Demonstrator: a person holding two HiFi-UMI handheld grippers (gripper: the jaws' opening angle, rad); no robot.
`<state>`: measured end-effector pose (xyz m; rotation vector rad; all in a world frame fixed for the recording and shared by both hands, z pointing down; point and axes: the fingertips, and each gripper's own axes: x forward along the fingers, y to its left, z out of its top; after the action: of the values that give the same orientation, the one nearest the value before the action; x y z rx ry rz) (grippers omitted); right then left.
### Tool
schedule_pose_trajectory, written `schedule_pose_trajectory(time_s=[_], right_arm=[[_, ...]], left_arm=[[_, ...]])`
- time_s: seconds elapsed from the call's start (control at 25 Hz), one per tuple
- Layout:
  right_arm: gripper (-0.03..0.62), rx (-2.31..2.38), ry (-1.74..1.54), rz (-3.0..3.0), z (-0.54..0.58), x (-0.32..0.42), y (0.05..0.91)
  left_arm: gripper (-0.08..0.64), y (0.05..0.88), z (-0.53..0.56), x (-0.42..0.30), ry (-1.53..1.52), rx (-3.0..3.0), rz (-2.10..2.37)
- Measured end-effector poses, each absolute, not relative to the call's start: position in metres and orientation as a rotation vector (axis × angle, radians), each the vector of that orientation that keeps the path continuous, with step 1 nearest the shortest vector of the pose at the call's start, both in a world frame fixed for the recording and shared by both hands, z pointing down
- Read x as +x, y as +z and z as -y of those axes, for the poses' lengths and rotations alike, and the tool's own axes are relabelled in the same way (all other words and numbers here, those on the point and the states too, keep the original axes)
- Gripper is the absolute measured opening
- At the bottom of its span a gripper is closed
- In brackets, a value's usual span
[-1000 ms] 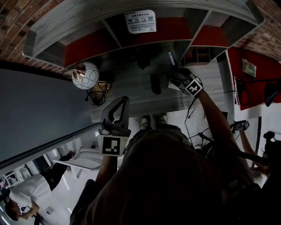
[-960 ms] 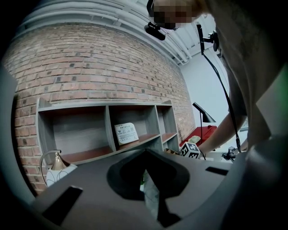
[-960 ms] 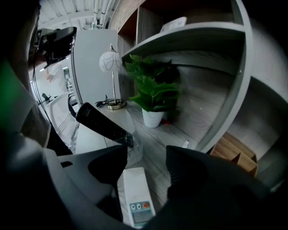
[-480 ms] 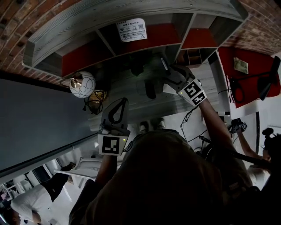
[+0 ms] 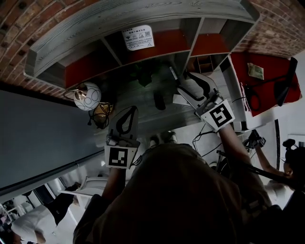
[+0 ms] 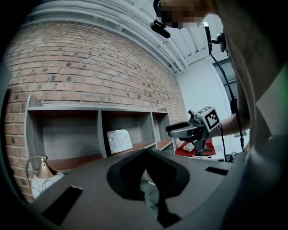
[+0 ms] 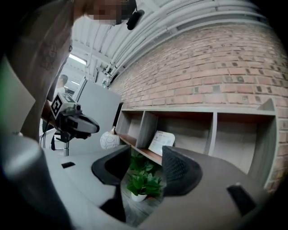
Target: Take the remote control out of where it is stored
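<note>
Remote control [image 5: 159,101] first. It looks to be that dark oblong shape on the grey desk [image 5: 128,93], and it's dim in the head view. Its long axis runs from the desk's near edge toward the shelf unit [image 5: 143,12]. Which end is the front I can't tell in this light. Nothing is gripping it.

The right gripper [image 5: 183,89] has its fingertips just right of the remote in the head view, and apart from it. Its fingers stand open and have just been closing in a little, with nothing between them. Through the gap the right gripper view shows only a potted plant [image 7: 140,182], well beyond the tips on the desk. A slim pale stick [image 5: 174,74] lies just past those tips, toward the shelf.

The left gripper [image 5: 134,109] has the remote beyond its fingertips and off to their right, well apart. Its fingers are together at the tips and clamped on nothing, and it points toward the shelf unit.

Farther out from both sets of tips, a white printed card [image 5: 137,37] leans in the middle shelf compartment. A round white ornament [image 5: 87,96] sits left of the left gripper's tips.
</note>
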<state>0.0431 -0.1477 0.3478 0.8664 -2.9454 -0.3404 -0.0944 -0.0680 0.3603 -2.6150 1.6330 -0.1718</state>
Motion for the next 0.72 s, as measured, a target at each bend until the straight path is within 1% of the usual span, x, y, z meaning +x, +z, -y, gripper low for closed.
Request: schedule_pose_trajectory(time_s=[0.12,0.2,0.32,0.48,0.72], right_arm=[[0.193,0.95,-0.339,2.971,0.139,0.051,0.331],[0.147,1.011,-0.337,2.975,0.135,0.058,0.325],[0.103,1.068,-0.331,2.973,0.131,0.066,0.32],[0.058,1.1,-0.353,2.95,0.125,0.075,0.319],[0.015,1.154,-0.396,2.896,0.116,0.094,0.311]], left_arm=[[0.011,0.355,0.069,-0.095,-0.164,-2.608,-1.625],[0.011,0.352,0.069,-0.095,-0.152,-2.601,-1.624],[0.011,0.348,0.069,-0.096,-0.132,-2.594,-1.634],[0.011,0.347,0.067,-0.1,-0.123,-2.585,-1.658],[0.011,0.343,0.068,-0.105,-0.139,-2.55,-1.647]])
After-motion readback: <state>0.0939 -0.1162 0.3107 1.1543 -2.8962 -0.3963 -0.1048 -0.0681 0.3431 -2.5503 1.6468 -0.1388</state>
